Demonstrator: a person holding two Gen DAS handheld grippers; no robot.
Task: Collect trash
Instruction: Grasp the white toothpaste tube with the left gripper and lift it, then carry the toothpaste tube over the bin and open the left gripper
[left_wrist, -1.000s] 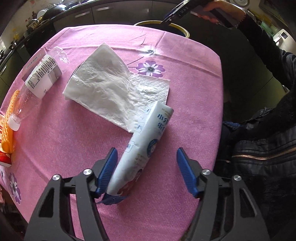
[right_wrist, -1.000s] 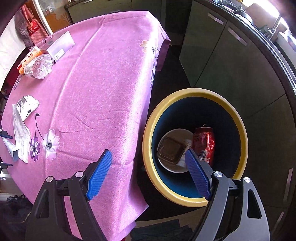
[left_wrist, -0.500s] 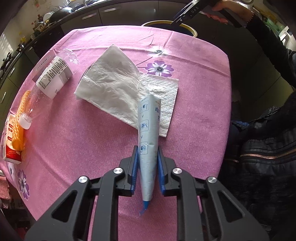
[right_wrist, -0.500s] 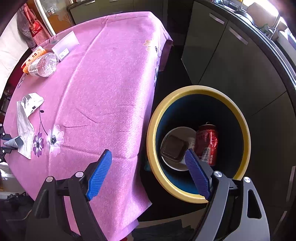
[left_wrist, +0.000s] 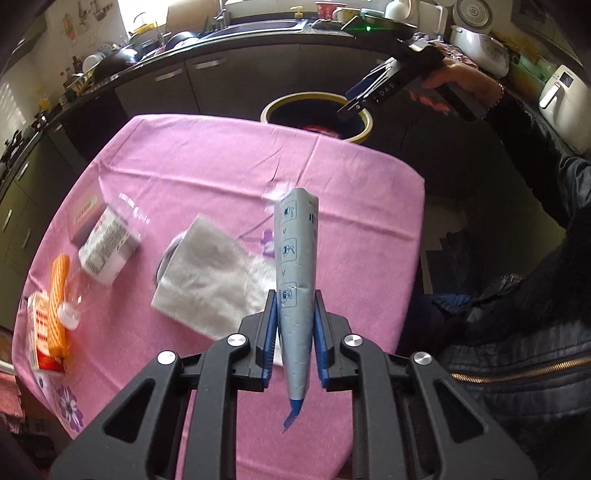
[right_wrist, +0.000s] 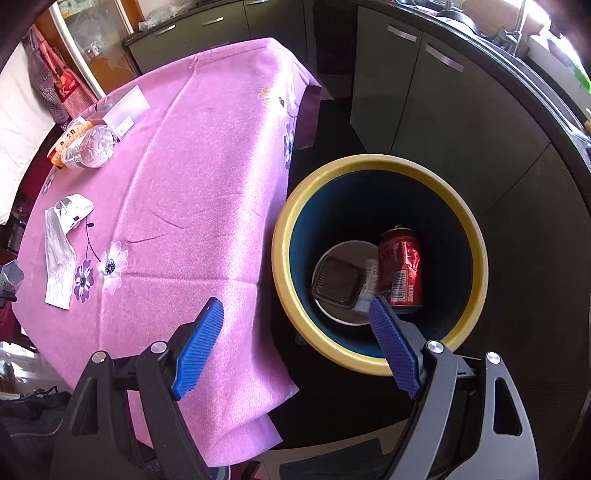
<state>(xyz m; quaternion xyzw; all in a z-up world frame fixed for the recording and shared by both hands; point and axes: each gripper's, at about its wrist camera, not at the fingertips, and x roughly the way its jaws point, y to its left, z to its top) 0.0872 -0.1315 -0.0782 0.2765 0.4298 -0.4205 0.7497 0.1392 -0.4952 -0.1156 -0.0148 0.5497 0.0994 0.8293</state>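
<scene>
- Left gripper (left_wrist: 294, 334) – blue pads clamped on a flattened tube (left_wrist: 295, 266), gripped near its lower end; the tube stands clear of the pink counter (left_wrist: 207, 173), wide end pointing toward the bin (left_wrist: 367, 123).
- Right gripper (right_wrist: 295, 345) – pads spread wide, nothing between them, poised over the bin's (right_wrist: 476, 236) near rim.
- Bin: yellow rim, dark inside, on the floor just off the counter's edge. Inside lie a red can (right_wrist: 400, 267), a white bowl (right_wrist: 347, 251) and a dark square tray (right_wrist: 338, 282) resting in the bowl.
- On the counter, well away from the bin: a crumpled napkin (left_wrist: 210, 284), a clear plastic bottle (left_wrist: 105, 251) on its side, an orange net (left_wrist: 59, 306) and a red-and-white carton (left_wrist: 38, 332) farthest out.
</scene>
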